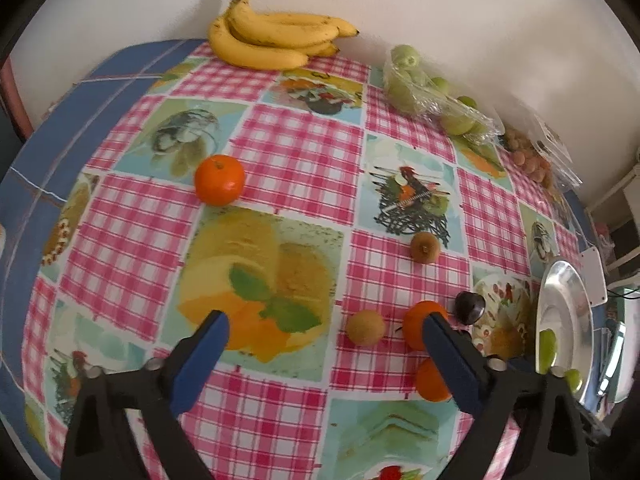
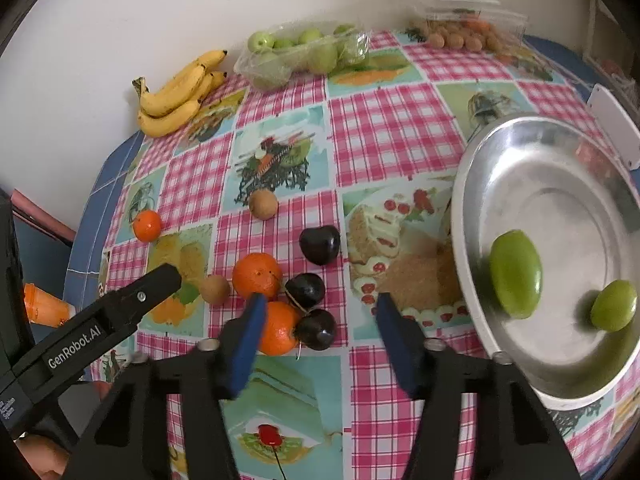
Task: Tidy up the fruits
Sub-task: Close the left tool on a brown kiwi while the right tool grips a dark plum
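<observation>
Plate (image 2: 500,152) holds 2 green fruits (image 2: 516,274); approx 9 loose pcs left, incl 3 oranges (image 2: 256,274); both grippers' jaws open, empty.

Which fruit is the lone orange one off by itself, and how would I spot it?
Start from the bunch of bananas against the wall and come toward the camera along the table's blue edge. The tangerine sits alone there on the checked cloth. Unlike the two other tangerines, which sit clustered with dark plums near the metal plate, nothing touches it.
</observation>
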